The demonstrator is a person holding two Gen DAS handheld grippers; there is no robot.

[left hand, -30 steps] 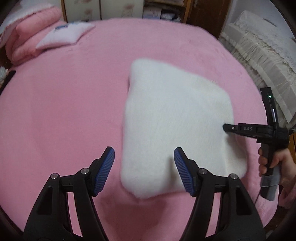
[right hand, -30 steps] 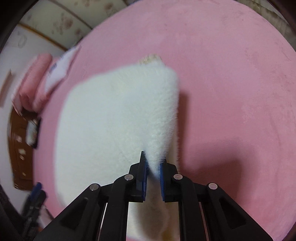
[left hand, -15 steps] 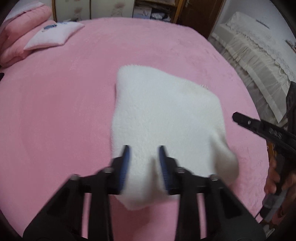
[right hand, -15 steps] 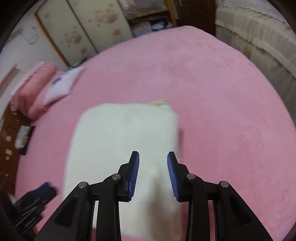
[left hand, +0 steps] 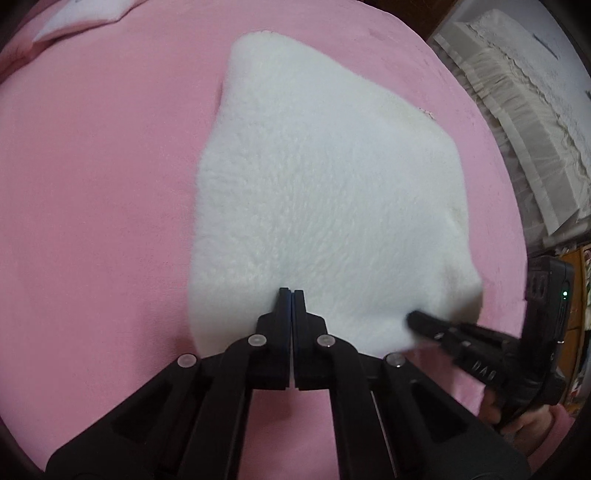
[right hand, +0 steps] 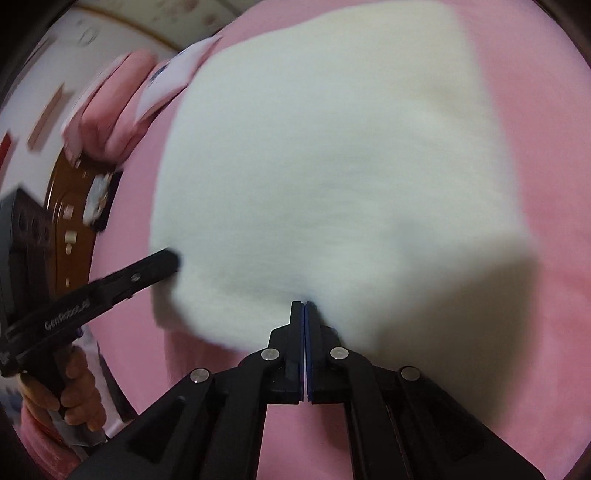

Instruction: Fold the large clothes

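Observation:
A white fleece garment (left hand: 325,177) lies folded into a thick pad on the pink bed cover (left hand: 92,184). My left gripper (left hand: 291,291) points steeply down, jaws together, tips dug into the fleece near its front edge with a pinch of it between them. My right gripper (right hand: 304,303) is closed the same way on the fleece (right hand: 332,147) near its front right corner, which stands raised and casts a shadow. Each view shows the other gripper: the right one (left hand: 412,317) at the lower right, the left one (right hand: 173,260) at the left edge. The right wrist view is blurred.
A pale pillow (left hand: 74,22) lies at the far left of the bed. Cream ruffled bedding (left hand: 524,122) sits beyond the bed's right edge. A pink rolled quilt (right hand: 107,122) and brown wooden furniture (right hand: 70,221) are at the left. A person's hand (right hand: 81,398) holds the left gripper's handle.
The left gripper dropped onto the fleece and its wide jaws closed. The right gripper let go of the lifted fold, swung to the near corner and closed again.

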